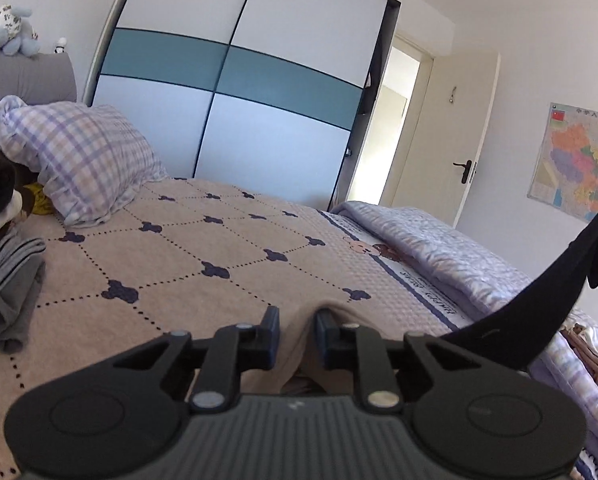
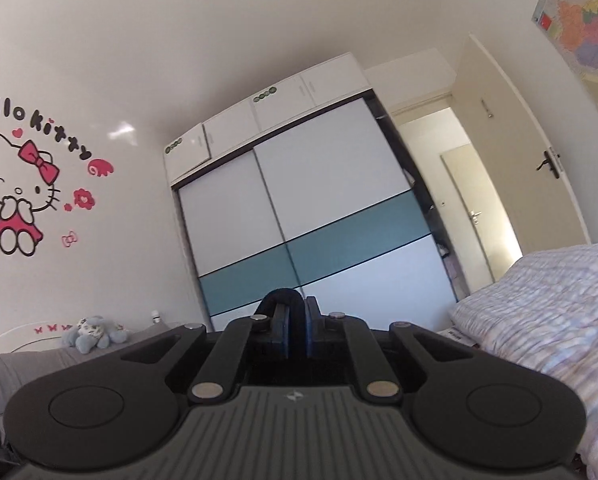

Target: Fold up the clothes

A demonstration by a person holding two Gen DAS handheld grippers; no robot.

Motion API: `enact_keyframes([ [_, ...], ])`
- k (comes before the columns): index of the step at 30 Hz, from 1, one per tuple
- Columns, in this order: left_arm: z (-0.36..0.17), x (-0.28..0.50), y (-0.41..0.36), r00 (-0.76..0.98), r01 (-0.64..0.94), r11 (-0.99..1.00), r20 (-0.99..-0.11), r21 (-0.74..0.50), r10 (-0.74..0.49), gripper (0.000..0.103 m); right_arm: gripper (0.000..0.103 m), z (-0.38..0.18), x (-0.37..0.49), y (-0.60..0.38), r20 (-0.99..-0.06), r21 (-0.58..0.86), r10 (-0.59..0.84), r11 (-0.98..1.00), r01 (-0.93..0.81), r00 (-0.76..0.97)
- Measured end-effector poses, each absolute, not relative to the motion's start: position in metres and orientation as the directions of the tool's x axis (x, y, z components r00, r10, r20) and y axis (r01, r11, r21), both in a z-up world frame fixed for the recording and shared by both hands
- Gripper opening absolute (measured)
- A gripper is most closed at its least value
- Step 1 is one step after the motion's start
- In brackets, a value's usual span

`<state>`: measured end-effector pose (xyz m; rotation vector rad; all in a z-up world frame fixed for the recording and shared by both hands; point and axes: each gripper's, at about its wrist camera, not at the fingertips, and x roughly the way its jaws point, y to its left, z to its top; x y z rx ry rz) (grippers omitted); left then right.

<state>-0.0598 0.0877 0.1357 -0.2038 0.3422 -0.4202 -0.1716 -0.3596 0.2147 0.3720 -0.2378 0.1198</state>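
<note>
My left gripper (image 1: 297, 330) hovers low over the bed and is shut on a bunched fold of beige cloth (image 1: 303, 364) that rises between its fingers. A black garment (image 1: 571, 280) hangs in the air at the right of the left wrist view, stretched up to the right. My right gripper (image 2: 297, 322) is raised, pointing at the wardrobe, and is shut on a fold of that black garment (image 2: 279, 295) that loops over its fingertips. The rest of the black garment is hidden below the right gripper.
The bed has a pink patterned cover (image 1: 203, 248). A checked pillow (image 1: 83, 156) lies at its head, a stack of folded grey and striped clothes (image 1: 7, 280) at the left, a folded lilac quilt (image 1: 439, 248) at the right. A sliding-door wardrobe (image 1: 259, 80) and an open door (image 1: 459, 140) stand beyond.
</note>
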Motion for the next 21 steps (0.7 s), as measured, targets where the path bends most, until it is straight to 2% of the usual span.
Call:
enact_keyframes([
  [2,0.138,-0.065,0.094,0.854,0.377,0.886,-0.269,-0.269,-0.446,0.019,0.008,0.216,-0.174,-0.371,0.228,0.394,-0.016,0.916,-0.077,0.974],
  [4,0.137,-0.069,0.098,0.836,0.402,0.865,-0.266,-0.300,-0.481,0.019,0.010,0.207,-0.169,-0.388,0.146,0.442,-0.110,0.897,0.035,0.983],
  [5,0.137,-0.070,0.099,0.832,0.407,0.862,-0.266,-0.303,-0.487,0.019,0.015,0.200,-0.159,-0.393,0.051,0.436,-0.162,0.891,0.124,0.985],
  [7,0.137,-0.071,0.102,0.834,0.398,0.864,-0.271,-0.307,-0.481,0.019,0.017,0.180,-0.130,-0.402,-0.184,0.382,-0.213,0.884,0.269,0.960],
  [8,0.135,-0.070,0.105,0.838,0.383,0.869,-0.277,-0.313,-0.469,0.019,0.017,0.166,-0.121,-0.406,-0.250,0.385,-0.197,0.878,0.284,0.948],
  [10,0.130,-0.067,0.109,0.845,0.348,0.882,-0.300,-0.318,-0.442,0.019,0.017,0.146,-0.112,-0.409,-0.283,0.458,-0.116,0.856,0.240,0.952],
  [12,0.127,-0.065,0.103,0.852,0.337,0.904,-0.323,-0.264,-0.412,0.021,0.017,0.140,-0.103,-0.402,-0.303,0.499,-0.019,0.849,0.176,0.953],
  [13,0.126,-0.065,0.098,0.847,0.349,0.906,-0.331,-0.241,-0.415,0.033,0.024,0.143,-0.095,-0.390,-0.316,0.471,0.027,0.872,0.132,0.948],
  [14,0.125,-0.068,0.090,0.838,0.376,0.900,-0.333,-0.221,-0.431,0.049,0.043,0.142,-0.090,-0.378,-0.339,0.440,0.060,0.892,0.102,0.939],
  [15,0.125,-0.071,0.081,0.828,0.405,0.892,-0.333,-0.201,-0.450,0.061,0.052,0.140,-0.085,-0.369,-0.365,0.423,0.092,0.903,0.077,0.926],
  [16,0.124,-0.074,0.072,0.821,0.428,0.886,-0.333,-0.179,-0.464,0.064,0.059,0.136,-0.078,-0.363,-0.388,0.423,0.128,0.904,0.053,0.913],
  [19,0.121,-0.079,0.046,0.802,0.486,0.867,-0.340,-0.109,-0.492,0.068,0.059,0.112,-0.054,-0.357,-0.476,0.514,0.250,0.857,0.035,0.843],
  [21,0.114,-0.080,0.026,0.790,0.515,0.856,-0.366,-0.041,-0.493,0.075,0.060,0.095,-0.046,-0.355,-0.538,0.572,0.297,0.816,0.083,0.789],
])
